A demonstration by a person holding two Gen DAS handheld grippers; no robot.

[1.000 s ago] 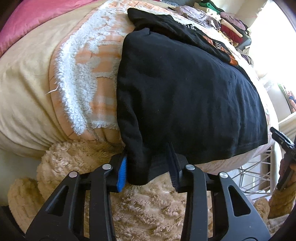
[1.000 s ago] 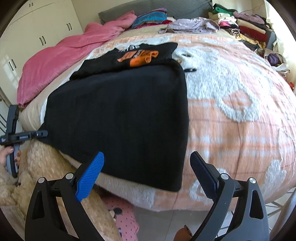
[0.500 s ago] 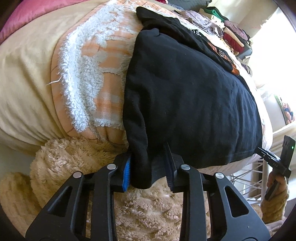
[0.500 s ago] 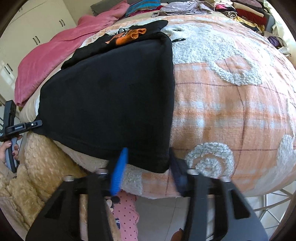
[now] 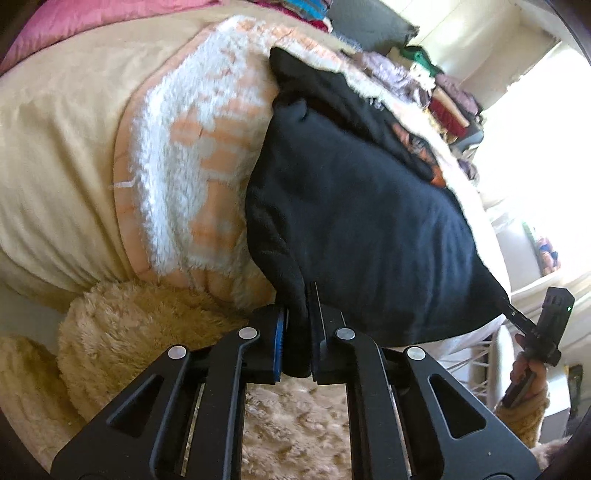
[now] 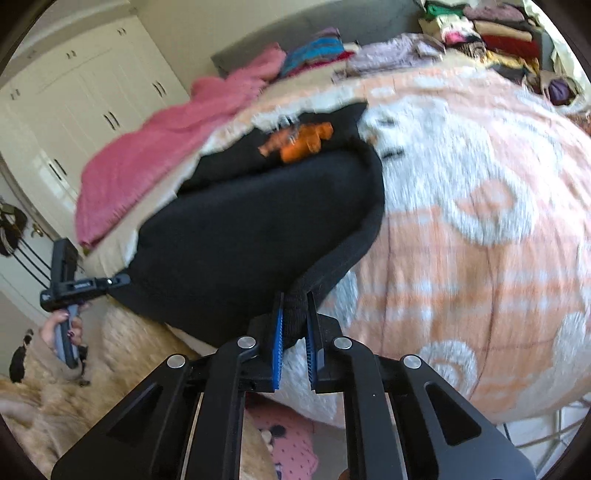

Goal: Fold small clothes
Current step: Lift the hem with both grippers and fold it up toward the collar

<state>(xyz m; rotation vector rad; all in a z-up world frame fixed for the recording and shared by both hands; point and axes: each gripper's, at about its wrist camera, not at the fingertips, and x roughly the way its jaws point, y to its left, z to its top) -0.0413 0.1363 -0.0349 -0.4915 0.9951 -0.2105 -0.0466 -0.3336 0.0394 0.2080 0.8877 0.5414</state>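
Now left gripper [image 5: 295,325] and right gripper [image 6: 294,325], jaws clamped on black shirt [image 5: 362,229] hem corners.

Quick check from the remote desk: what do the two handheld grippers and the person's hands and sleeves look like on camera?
Both the left gripper and right gripper are black plastic with triangular cut-outs, silver rivets and ribbed blue pads. From outside, each has a T-shaped black body on a pistol grip; the right gripper's shows a small green light. The left hand has dark nail polish and a fuzzy tan sleeve. No cables visible.

Garment [image 5: 354,221] lies on blanket [image 5: 192,155], clothes pile [image 6: 495,33] behind.
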